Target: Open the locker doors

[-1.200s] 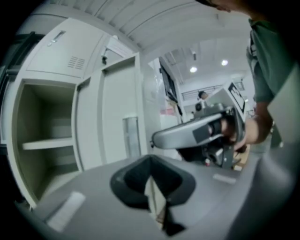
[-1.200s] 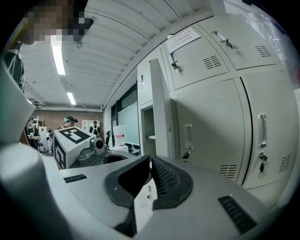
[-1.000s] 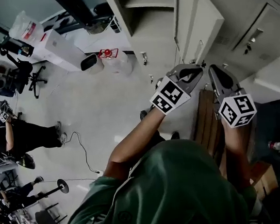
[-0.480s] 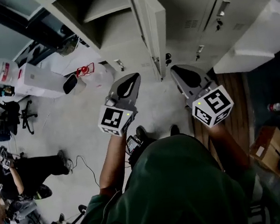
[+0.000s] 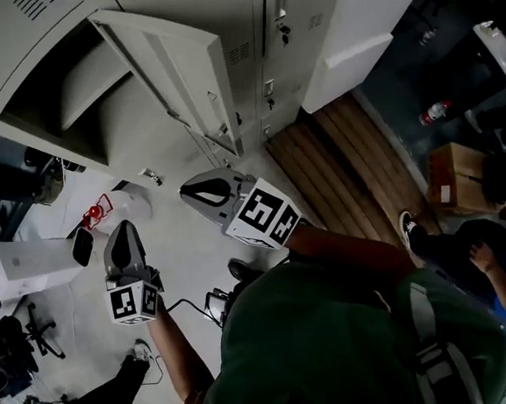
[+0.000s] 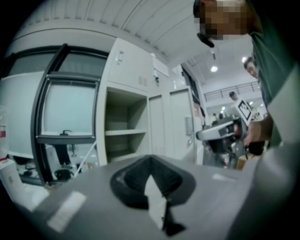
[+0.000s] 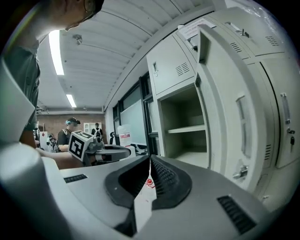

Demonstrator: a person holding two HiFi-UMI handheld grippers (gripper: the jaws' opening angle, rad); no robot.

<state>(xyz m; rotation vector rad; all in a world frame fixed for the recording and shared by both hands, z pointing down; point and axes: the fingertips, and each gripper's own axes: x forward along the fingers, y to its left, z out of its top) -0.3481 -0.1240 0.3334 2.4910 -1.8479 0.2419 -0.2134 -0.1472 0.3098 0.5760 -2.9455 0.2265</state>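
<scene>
Head view: one pale grey metal locker door (image 5: pixel 180 75) stands open, its neighbour (image 5: pixel 263 20) shut beside it. Likely light, stiff panels; take the recessed handle (image 5: pixel 281 1). Your left gripper (image 5: pixel 124 227) and right gripper (image 5: pixel 187 192) are pinched closed, empty.

Head view: open locker (image 5: pixel 68 98) cut off by the left edge; the person's torso (image 5: pixel 335 339) hides the floor (image 5: pixel 178 256) below it. Right gripper view: print on the label (image 7: pixel 193 26) above the locker door (image 7: pixel 225 108) too small to read. Left gripper view: left gripper (image 6: pixel 150 161) body blurred.
</scene>
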